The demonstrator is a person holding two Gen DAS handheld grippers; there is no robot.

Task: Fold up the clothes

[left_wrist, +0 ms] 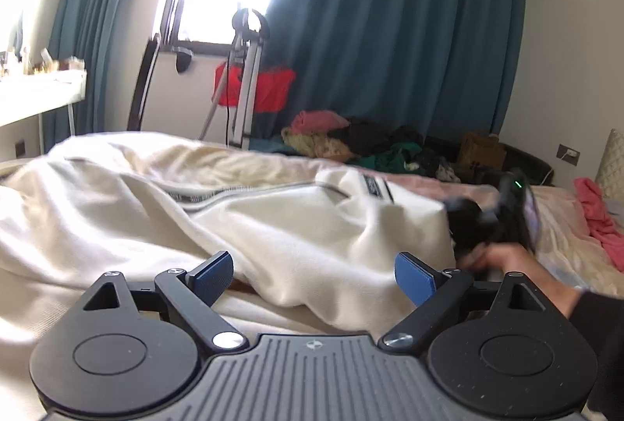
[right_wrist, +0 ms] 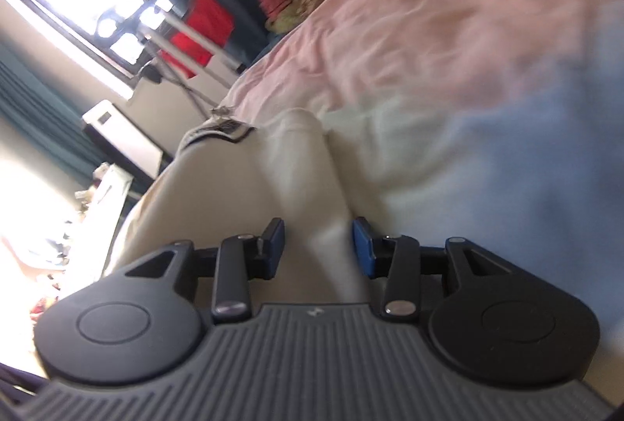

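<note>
A cream zip-up garment point(left_wrist: 241, 218) with a dark-striped collar lies rumpled on the bed. My left gripper point(left_wrist: 314, 275) is open, its blue pads either side of a fold of the cream cloth. The right gripper shows in the left wrist view point(left_wrist: 491, 222) as a blurred black shape at the garment's right edge, held by a hand. In the right wrist view the camera is rolled sideways; my right gripper point(right_wrist: 318, 245) is open with a ridge of the cream garment point(right_wrist: 273, 167) between the pads, not pinched.
A pink bedsheet point(right_wrist: 448, 11) covers the bed. A pile of clothes point(left_wrist: 351, 140) lies at the far side under teal curtains point(left_wrist: 390, 31). A tripod point(left_wrist: 245, 82), a red item point(left_wrist: 269, 89), a white desk point(left_wrist: 35, 97) and a pink cloth point(left_wrist: 600, 218) are around.
</note>
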